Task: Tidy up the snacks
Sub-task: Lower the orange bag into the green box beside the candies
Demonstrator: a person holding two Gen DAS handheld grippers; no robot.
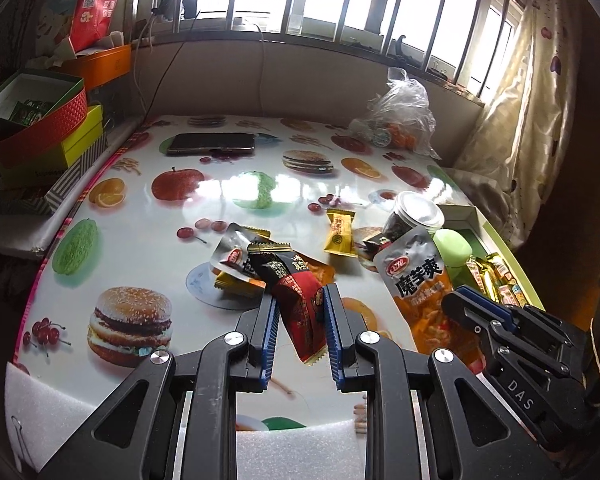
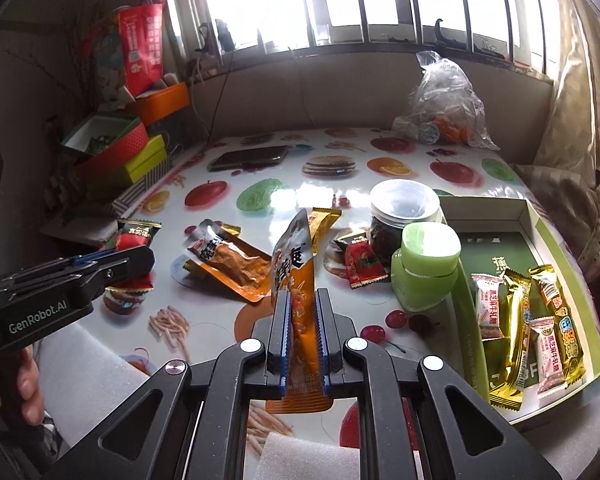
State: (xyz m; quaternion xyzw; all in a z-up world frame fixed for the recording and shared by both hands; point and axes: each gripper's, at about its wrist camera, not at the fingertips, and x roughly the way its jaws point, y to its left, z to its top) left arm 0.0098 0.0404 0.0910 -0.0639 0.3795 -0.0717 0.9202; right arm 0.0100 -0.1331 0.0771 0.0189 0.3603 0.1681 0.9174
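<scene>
**Both grippers holding a snack packet above the surface**

The left gripper (image 1: 300, 320) has its fingers (image 1: 269, 332) clenched on a red and black packet (image 1: 300, 300), which hangs tilted between them, its top end leaning away past the tips; the right gripper (image 2: 301, 334) grasps an orange konjac pouch (image 2: 294, 280) edge-on, the pouch standing upright and rising well beyond its fingers (image 2: 324, 336); just ahead of the left fingers lies a second orange pouch (image 1: 236, 258) on the surface (image 1: 140, 216), with a yellow candy (image 1: 340, 234) a little farther out and to the right; to the right of the right fingers stands a green jar (image 2: 428, 268), a clear-lidded jar (image 2: 404, 208) behind it; right again, touching the green jar, sits a green tray (image 2: 556, 240) with several wrapped snacks (image 2: 516, 320) lying inside; far beyond the fingers, a phone (image 1: 212, 144) and a clear plastic bag (image 2: 444, 104) sit near the wall.
</scene>
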